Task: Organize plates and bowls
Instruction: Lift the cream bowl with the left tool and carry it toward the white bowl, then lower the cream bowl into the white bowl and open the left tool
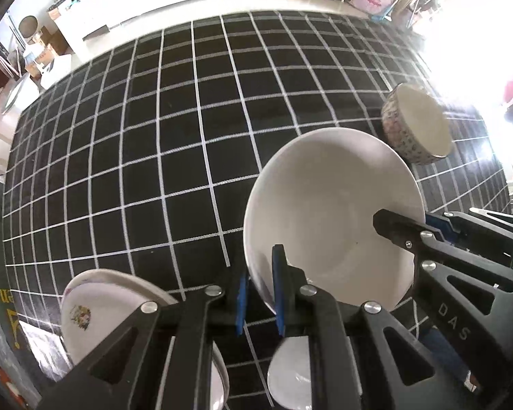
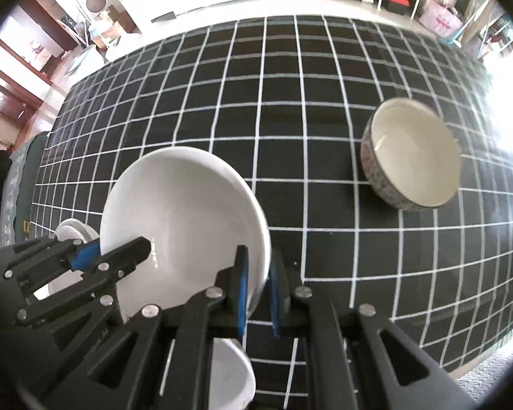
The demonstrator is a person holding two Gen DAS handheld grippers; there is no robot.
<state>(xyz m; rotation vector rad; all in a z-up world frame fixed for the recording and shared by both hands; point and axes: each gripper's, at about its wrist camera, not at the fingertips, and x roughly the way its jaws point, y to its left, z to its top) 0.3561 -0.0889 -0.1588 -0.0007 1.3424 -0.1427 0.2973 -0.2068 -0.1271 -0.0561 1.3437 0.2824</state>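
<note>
Both claws pinch 1 white bowl [image 1: 331,212]: left gripper [image 1: 260,294] on its near-left rim, right gripper [image 2: 258,290] on the opposite rim. It hangs tilted above the checked tablecloth [image 1: 154,136]. Beyond, a patterned bowl [image 2: 412,153] stands upright.

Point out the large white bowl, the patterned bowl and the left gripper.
large white bowl [image 2: 188,218], right wrist view, inner wall.
patterned bowl [image 2: 415,157], right wrist view, inside surface.
left gripper [image 1: 260,294], left wrist view, between fingertips, at the clamped rim.
</note>
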